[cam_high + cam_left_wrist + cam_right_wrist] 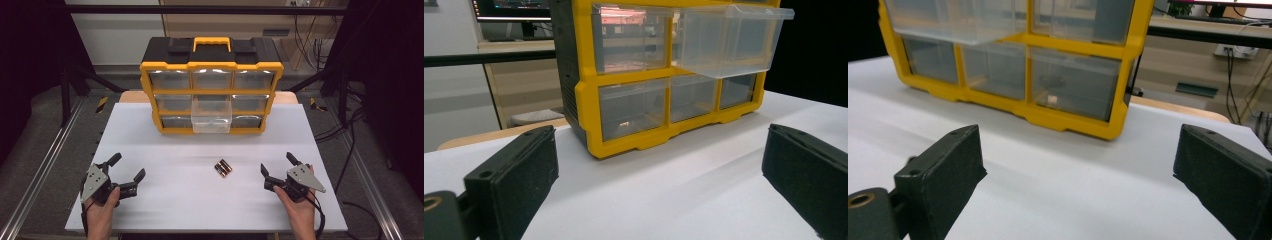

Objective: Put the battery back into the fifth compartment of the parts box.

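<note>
Two batteries (pixel 223 168) lie just left of the right gripper (pixel 278 165), untouched; drawer (pixel 211 116) open ahead. Both grippers wide, left gripper (pixel 128 167) idle. Pick not started; next: right reaches over, closes on one.

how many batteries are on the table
2. Both batteries lie side by side, touching, on the white table, in front of the yellow organizer and nearer the right tongs than the left. More may sit unseen inside the drawers.

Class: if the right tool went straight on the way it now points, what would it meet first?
Probably the yellow organizer, near its lower right drawer; the right tool stands open over bare table.
</note>
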Motion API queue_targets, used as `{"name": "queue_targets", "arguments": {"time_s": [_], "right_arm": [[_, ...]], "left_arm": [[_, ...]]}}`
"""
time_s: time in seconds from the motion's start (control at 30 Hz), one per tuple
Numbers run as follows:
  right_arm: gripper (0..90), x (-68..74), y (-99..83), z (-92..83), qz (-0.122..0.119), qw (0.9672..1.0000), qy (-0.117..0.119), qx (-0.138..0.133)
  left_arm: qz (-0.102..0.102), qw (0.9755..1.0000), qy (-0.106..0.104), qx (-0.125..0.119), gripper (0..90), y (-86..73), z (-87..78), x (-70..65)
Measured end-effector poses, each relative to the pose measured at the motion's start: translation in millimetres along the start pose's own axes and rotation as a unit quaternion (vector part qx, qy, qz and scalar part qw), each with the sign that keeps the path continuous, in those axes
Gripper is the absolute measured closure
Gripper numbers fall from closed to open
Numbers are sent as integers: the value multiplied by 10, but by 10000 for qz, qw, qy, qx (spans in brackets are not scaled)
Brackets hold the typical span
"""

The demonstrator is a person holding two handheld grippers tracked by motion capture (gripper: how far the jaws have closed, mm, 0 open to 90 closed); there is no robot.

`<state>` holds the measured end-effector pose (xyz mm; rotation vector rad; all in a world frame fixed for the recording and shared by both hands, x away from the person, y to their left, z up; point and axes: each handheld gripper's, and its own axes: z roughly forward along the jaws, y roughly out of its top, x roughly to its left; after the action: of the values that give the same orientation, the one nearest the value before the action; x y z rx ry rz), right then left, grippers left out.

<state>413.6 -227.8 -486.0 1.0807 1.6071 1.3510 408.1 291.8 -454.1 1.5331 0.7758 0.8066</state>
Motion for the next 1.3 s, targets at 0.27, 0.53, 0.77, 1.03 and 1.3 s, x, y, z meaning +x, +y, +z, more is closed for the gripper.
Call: {"name": "queue_targets", "arguments": {"time_s": [0.27,0.53,0.77,1.03,1.3], "right_arm": [[77,47,-26,-4,-233,9987,-17,455],[80,240,2,33,-373,9907,450,1230],[98,522,79,152,-674,9842,643,1503],[147,799,305,402,-825,9642,1081,2276],[346,835,379,662,-606,9578,1097,2588]], "left_arm": [[7,10000,100,1,14,-7,-2,20],[35,9999,113,14,13,-13,1,22],[40,9999,104,34,13,-20,-2,21],[44,10000,67,47,14,-24,6,10],[63,9999,-6,77,14,-36,35,-14]]}}
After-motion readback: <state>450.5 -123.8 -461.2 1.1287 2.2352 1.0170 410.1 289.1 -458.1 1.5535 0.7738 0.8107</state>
